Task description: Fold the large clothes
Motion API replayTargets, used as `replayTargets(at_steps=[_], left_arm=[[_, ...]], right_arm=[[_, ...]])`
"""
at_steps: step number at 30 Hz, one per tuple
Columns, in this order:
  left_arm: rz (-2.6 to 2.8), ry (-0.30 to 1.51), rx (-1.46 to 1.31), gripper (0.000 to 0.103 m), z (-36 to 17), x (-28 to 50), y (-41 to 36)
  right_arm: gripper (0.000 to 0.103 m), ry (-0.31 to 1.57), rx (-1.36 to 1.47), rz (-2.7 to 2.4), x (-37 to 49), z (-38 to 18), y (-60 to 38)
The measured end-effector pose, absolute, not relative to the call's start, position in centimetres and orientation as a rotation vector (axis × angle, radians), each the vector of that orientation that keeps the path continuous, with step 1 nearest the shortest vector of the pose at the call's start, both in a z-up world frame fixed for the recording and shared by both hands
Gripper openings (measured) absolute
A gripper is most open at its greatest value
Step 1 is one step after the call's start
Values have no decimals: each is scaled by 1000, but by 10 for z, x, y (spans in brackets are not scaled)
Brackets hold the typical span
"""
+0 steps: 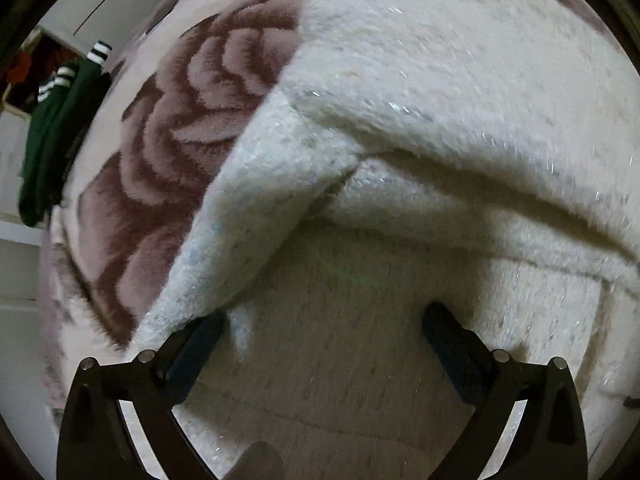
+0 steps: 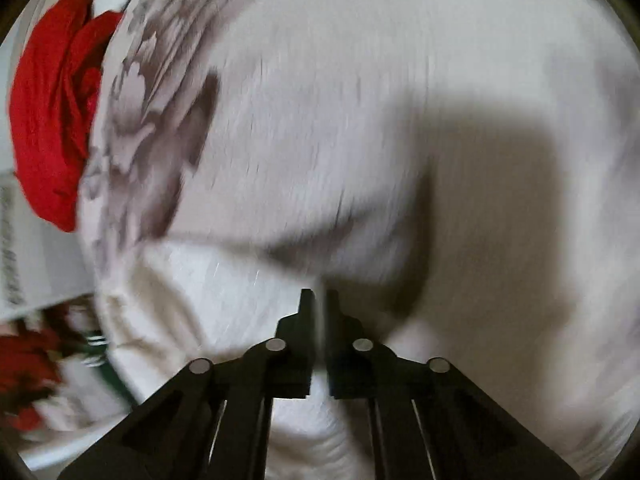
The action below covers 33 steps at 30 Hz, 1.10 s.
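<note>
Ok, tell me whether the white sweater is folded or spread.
Partly folded: in the left wrist view the sweater has one flap doubled over its lower part.

Domestic interior, most likely a bedroom. A plush blanket (image 1: 168,152) with a large rose pattern covers the work surface. Loose garments lie at the blanket's edge: a green garment (image 1: 52,136) with white stripes and a red garment (image 2: 56,120).

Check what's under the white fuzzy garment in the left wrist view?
The white fuzzy garment lies on a blanket with a brown rose pattern, which shows only at the left. What is under the rest is covered.
</note>
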<state>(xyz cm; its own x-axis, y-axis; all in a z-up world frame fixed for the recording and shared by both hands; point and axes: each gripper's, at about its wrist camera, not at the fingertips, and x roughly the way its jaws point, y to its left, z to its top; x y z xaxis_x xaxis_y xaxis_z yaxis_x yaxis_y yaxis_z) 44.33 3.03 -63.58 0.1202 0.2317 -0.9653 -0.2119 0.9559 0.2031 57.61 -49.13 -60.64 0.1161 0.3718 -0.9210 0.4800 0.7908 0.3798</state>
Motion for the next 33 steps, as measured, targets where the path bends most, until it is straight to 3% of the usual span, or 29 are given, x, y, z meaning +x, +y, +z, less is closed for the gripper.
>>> replayTargets(at_steps=[2,5,6,7,9,10,17,19,20,23,25,28,31,32,33], left_arm=[[316,1382,-9,103,-636,439,34],[316,1365,4,103,-634,437,33],[319,1368,7,103,-633,436,31],[320,1376,8,103,-633,438,30],[337,1402,24,103,-631,442,28],[362,1405,43,103,-627,444,25],[521,1370,239,103,-610,450,-14],[523,1342,297,103,-607,451,-29],[521,1334,312,103,-605,451,-32],[515,1312,346,103,-600,452,-38],[512,1310,358,103,-599,451,-40],[508,1333,345,103,-596,449,-34],[517,1328,320,103,-585,441,-27],[521,1323,314,103,-582,438,-26],[524,1318,306,103,-577,433,-24]], right_arm=[[0,1517,648,-87,587,-610,-497],[1,1557,757,41,582,-604,-499],[7,1546,786,90,575,-595,-499],[16,1525,834,132,566,-590,-501],[71,1533,938,122,549,-596,-508],[72,1546,999,101,543,-605,-511],[72,1710,1228,66,534,-676,-485],[39,1712,1167,-2,536,-672,-473],[8,1706,1147,14,538,-667,-464],[7,1625,630,-22,560,-607,-428],[6,1552,465,-67,568,-590,-419],[6,1604,481,-109,577,-617,-424],[8,1598,518,-15,570,-609,-428],[13,1607,577,25,563,-604,-437],[25,1604,662,56,551,-594,-450]])
